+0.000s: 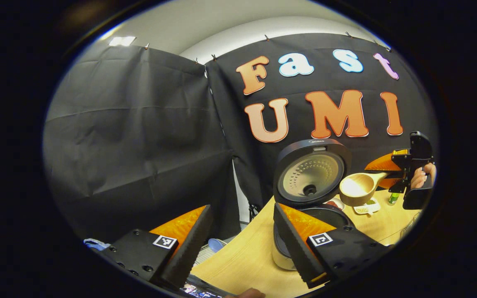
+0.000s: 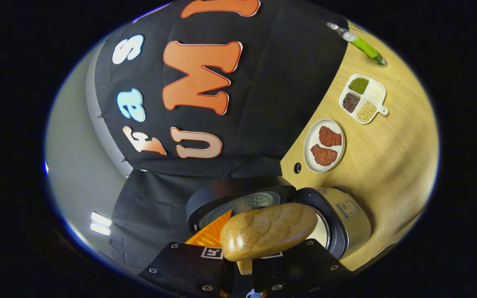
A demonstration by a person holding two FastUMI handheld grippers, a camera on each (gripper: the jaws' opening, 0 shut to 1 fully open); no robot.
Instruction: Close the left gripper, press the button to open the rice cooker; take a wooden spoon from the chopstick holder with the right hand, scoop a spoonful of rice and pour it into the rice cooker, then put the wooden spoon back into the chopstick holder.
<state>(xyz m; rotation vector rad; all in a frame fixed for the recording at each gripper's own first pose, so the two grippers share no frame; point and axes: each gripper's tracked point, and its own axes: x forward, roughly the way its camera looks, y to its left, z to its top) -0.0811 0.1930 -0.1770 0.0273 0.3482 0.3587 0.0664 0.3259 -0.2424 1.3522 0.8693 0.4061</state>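
**A:** One rice cooker (image 1: 288,248), lid (image 1: 311,171) raised upright, standing near the left edge of the table (image 1: 242,256). One wooden spoon (image 1: 358,188). Two grippers. Anything else on your list?

**B:** One round plate (image 2: 324,145) carrying two reddish pieces. One divided dish (image 2: 362,98) with three fills: green, dark and pale yellow. One green bottle (image 2: 364,45), lying by the table's far edge. In the right gripper view the plate sits beyond the cooker, the dish beyond the plate, the bottle farthest.

**A:** State of your left gripper (image 1: 238,244)?

**B:** Fingers spread wide, grasping nothing. The cooker body stands just past its right finger (image 1: 296,244), partly behind it.

**A:** And your right gripper (image 2: 238,265)?

**B:** Clenched on the spoon handle. The spoon's bowl juts straight out beyond the fingers, its rounded back toward the camera, in front of the cooker's open mouth (image 2: 325,231). In the left gripper view that gripper (image 1: 400,174), with a hand (image 1: 422,176) on it, holds the spoon in the air just right of the raised lid, above the table; the hollow of the bowl faces the camera and looks bare.
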